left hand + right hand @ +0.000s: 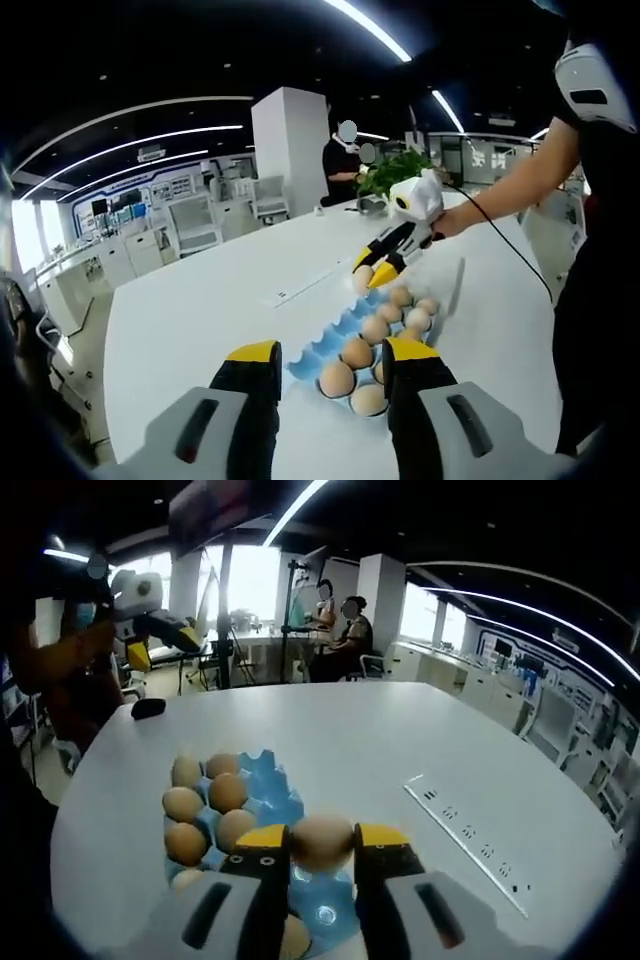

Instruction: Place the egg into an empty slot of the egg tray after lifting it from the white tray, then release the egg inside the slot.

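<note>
Egg (322,842) clamped between right gripper (321,848) jaws, just above blue egg tray (268,780). Left gripper (331,358) jaws wide, holding nothing, near tray's near end.

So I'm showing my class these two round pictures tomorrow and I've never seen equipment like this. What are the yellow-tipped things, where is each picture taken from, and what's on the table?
No robot here: a person holds a handheld gripper in each hand, and each carries a fisheye camera looking along its two fingers.

The left gripper view looks along the left gripper, open and holding nothing, toward a blue egg tray of brown eggs on a white table. Farther off, the person's hand holds the right gripper above the tray's far end.

The right gripper view looks along the right gripper. Its fingers are closed on one egg, held over the same tray, where some slots are empty. The left gripper appears at upper left.

People sit in the background.
</note>
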A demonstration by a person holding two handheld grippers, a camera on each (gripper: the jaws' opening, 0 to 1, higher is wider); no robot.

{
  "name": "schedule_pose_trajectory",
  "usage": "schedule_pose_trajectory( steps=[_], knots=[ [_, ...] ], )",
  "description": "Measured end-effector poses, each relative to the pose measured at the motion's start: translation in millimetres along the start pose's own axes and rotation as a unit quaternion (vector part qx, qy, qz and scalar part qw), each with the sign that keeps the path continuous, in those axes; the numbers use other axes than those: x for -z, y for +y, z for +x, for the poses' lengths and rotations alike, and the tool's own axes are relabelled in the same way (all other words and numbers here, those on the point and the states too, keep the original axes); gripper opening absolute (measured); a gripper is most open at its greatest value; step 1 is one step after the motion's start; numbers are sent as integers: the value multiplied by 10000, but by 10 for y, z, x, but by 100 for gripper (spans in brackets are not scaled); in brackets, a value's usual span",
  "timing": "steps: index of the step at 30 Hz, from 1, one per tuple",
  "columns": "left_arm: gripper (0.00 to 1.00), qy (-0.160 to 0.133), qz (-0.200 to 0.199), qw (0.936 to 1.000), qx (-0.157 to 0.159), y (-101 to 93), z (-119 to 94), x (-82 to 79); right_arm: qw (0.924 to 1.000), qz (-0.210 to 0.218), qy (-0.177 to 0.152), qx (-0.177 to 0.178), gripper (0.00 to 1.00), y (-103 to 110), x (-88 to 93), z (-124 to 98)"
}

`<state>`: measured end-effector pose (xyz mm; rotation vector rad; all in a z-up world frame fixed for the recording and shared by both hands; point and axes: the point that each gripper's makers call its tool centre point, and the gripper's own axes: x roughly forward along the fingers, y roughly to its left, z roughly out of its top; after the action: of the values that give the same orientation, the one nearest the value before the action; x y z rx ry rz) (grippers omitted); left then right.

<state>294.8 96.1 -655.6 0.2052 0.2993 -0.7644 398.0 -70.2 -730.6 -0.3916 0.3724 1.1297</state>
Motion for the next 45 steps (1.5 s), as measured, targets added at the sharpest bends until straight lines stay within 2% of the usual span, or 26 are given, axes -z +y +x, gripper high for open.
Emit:
schedule_pose_trajectory(
  steps=[45],
  knots=[
    [40, 34, -37, 10000, -24, 79, -17, 64, 9971, -118, -213, -723, 24, 545, -428, 807]
  ],
)
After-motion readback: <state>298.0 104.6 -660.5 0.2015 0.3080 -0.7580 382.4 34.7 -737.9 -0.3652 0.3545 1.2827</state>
